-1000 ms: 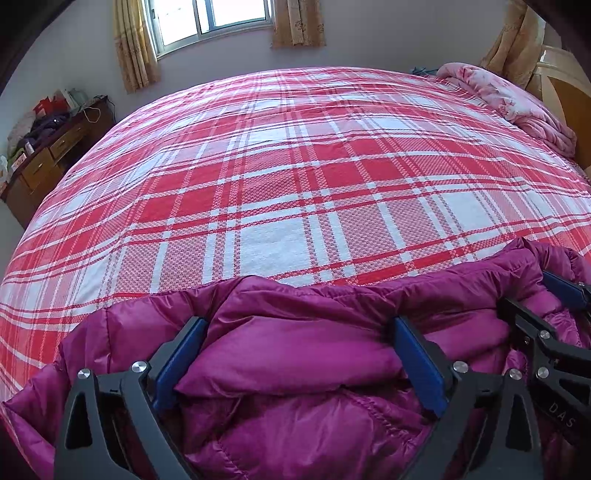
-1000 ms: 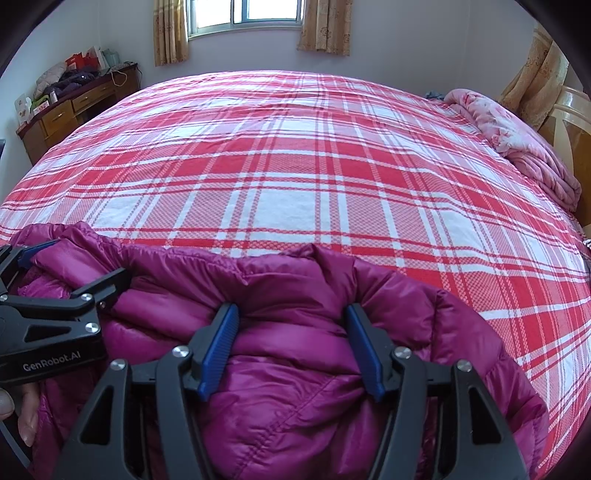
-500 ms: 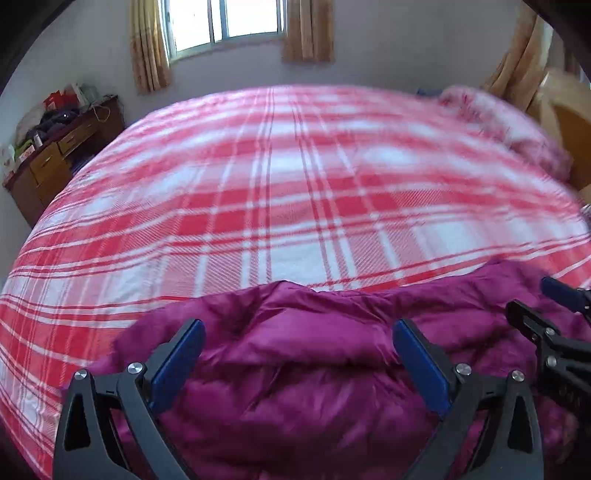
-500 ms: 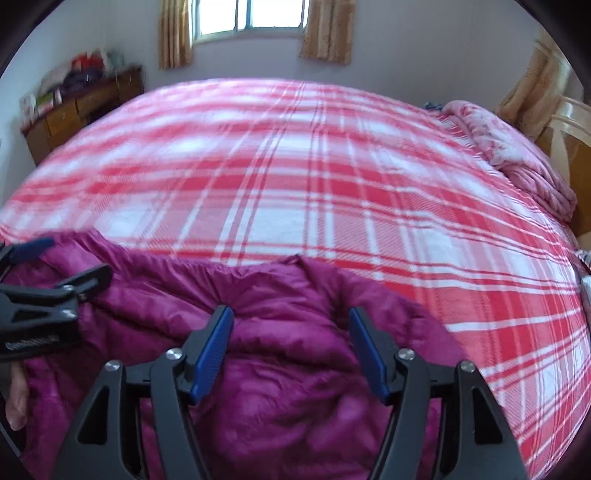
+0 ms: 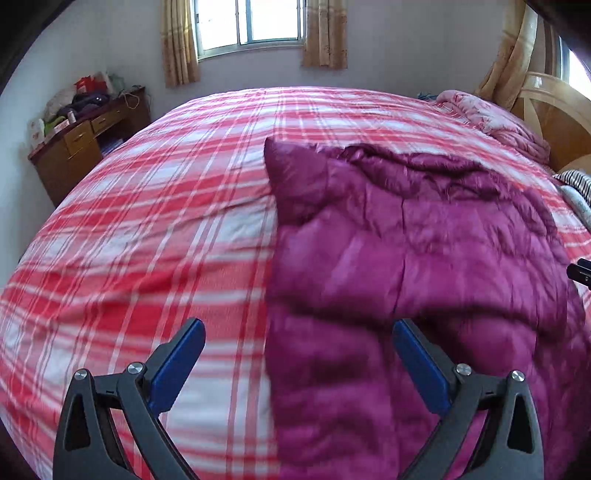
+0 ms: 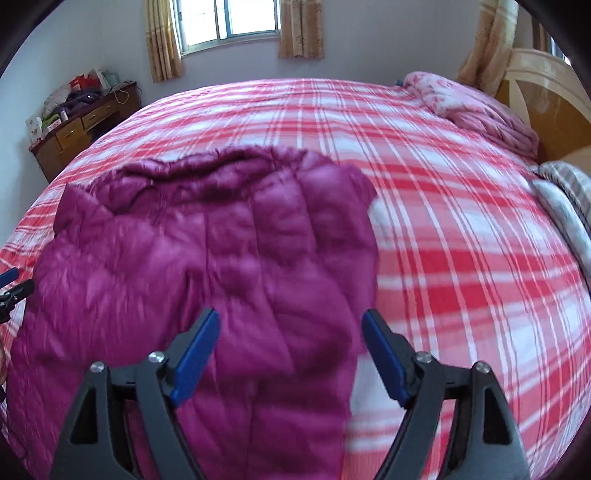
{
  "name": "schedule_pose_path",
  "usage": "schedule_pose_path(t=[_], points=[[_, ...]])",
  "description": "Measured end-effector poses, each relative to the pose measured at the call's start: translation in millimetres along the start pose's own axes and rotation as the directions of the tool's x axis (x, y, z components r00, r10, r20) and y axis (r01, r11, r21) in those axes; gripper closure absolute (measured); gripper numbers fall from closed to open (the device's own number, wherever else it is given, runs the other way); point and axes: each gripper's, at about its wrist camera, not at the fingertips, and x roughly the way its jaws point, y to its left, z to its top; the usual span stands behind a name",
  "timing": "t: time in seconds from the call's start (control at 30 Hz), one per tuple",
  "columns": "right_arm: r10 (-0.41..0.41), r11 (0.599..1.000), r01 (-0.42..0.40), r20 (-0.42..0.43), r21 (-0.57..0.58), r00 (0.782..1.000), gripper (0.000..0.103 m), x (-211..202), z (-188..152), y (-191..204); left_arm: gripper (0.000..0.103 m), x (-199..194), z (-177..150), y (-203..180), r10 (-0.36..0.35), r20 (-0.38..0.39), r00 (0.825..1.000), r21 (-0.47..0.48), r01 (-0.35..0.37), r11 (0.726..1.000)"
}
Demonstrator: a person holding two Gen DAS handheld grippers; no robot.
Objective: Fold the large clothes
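Note:
A magenta quilted down jacket (image 5: 417,266) lies spread on the red and white plaid bed (image 5: 166,229); it also shows in the right wrist view (image 6: 207,258). My left gripper (image 5: 299,354) is open and empty, above the jacket's left edge. My right gripper (image 6: 290,347) is open and empty, above the jacket's right edge. The tip of the right gripper shows at the right edge of the left wrist view (image 5: 581,271), and the tip of the left gripper at the left edge of the right wrist view (image 6: 13,291).
A pink blanket (image 6: 476,107) lies at the bed's far right by the wooden headboard (image 6: 546,92). A striped cloth (image 6: 569,199) lies at the right edge. A cluttered wooden dresser (image 5: 85,144) stands at the left wall under a curtained window (image 5: 255,26).
Both grippers have lifted and pulled back from the jacket. The jacket, bunched close under them before, now lies spread out flat on the bed.

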Motion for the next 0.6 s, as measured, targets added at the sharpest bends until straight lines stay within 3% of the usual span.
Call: schedule_pose_path(t=[0.23, 0.6], points=[[-0.012, 0.999, 0.012, -0.013, 0.046, 1.0, 0.022, -16, -52, -8, 0.001, -16, -39, -2, -0.027, -0.03, 0.999, -0.027, 0.026, 0.999], [-0.023, 0.997, 0.023, -0.002, 0.08, 1.0, 0.02, -36, -87, -11, 0.001, -29, -71, -2, -0.014, -0.063, 0.998, -0.022, 0.012, 1.0]])
